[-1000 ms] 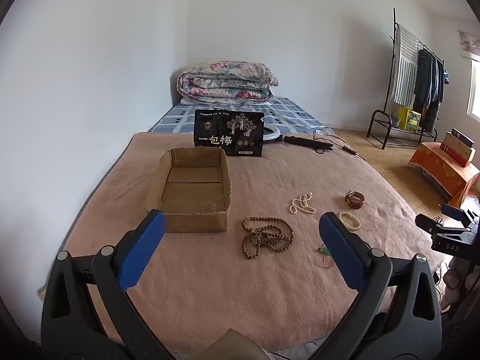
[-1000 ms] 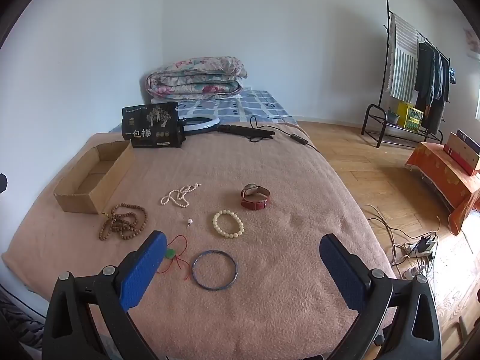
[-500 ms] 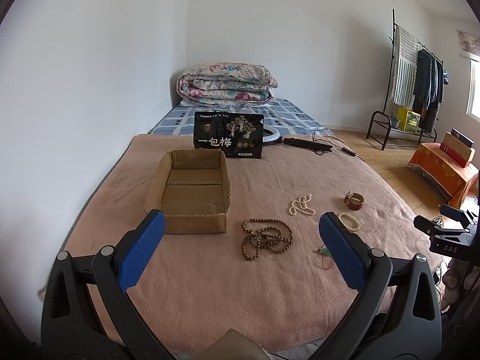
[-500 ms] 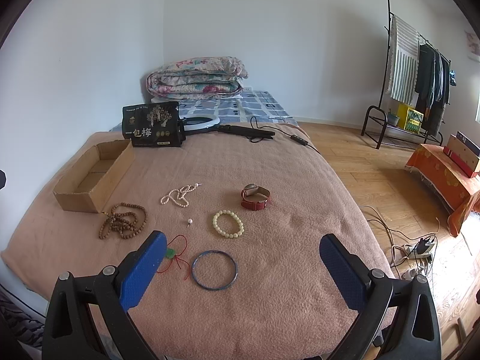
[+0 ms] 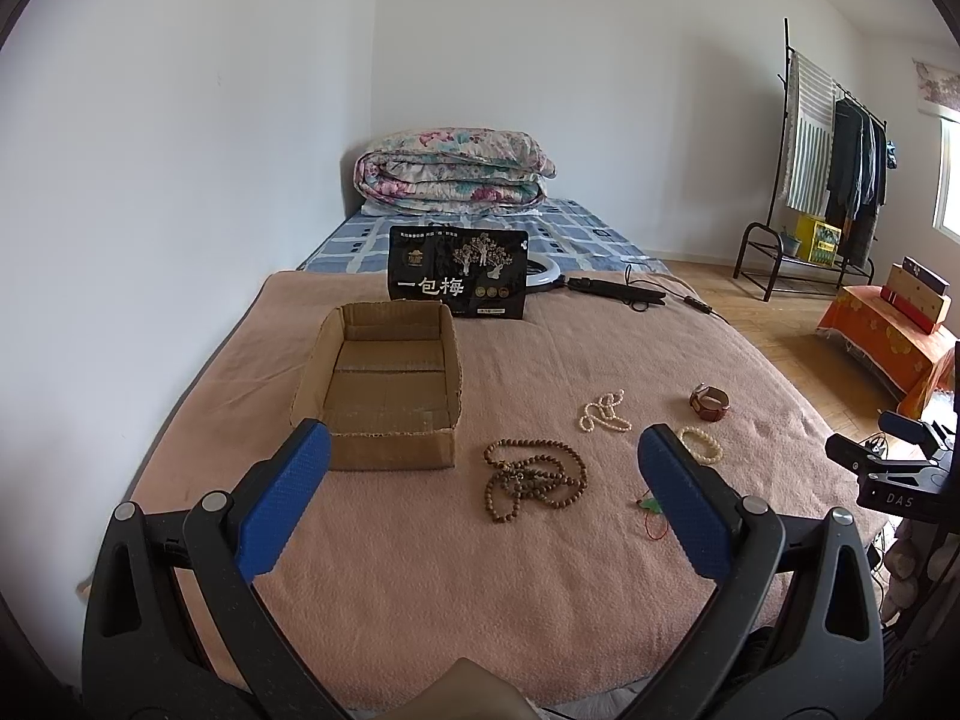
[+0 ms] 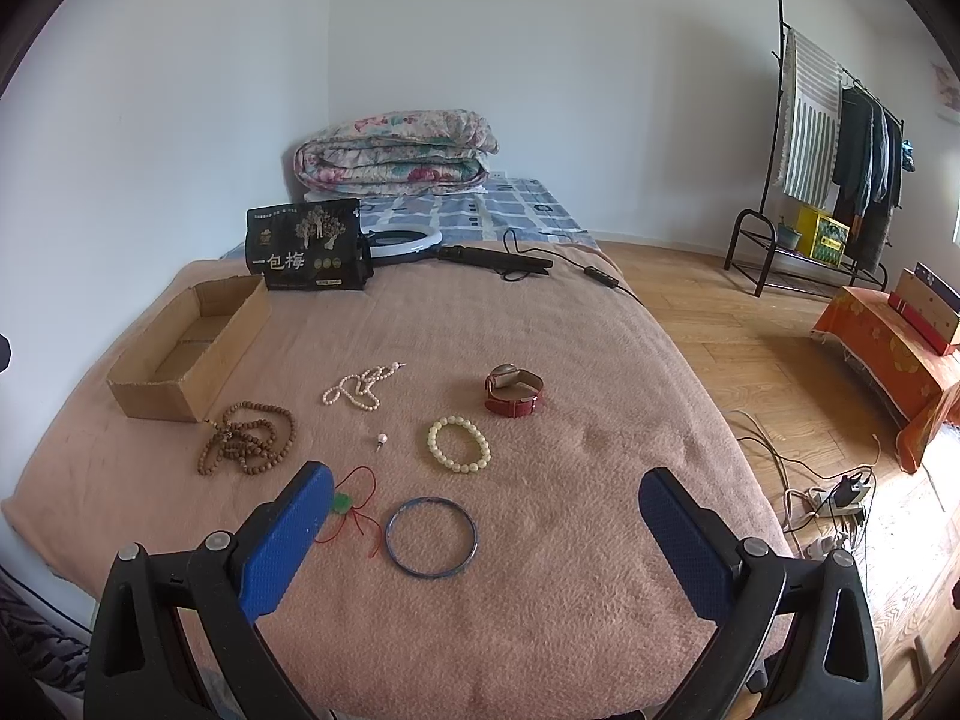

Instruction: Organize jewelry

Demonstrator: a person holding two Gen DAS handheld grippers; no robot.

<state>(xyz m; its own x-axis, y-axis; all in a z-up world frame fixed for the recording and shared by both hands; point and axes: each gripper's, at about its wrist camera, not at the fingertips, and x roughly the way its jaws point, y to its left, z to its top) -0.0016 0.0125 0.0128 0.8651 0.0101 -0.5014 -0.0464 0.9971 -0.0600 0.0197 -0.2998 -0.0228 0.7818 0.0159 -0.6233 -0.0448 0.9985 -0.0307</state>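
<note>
Cardboard box (image 5: 384, 384) sits near the bed's left edge; beads (image 5: 531, 477) just right of it. Both my left hand-held gripper (image 5: 480, 492) and right hand-held gripper (image 6: 483, 519) gape wide, holding nothing.

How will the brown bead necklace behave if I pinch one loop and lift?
The brown bead necklace lies in loose tangled loops, so it is probably floppy and would dangle. Its round beads may slip between the pads.

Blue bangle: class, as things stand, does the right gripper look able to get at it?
Probably yes. The blue bangle lies flat and alone on the blanket, just ahead of the open right gripper, with nothing between; only the red cord lies close beside it.
</note>
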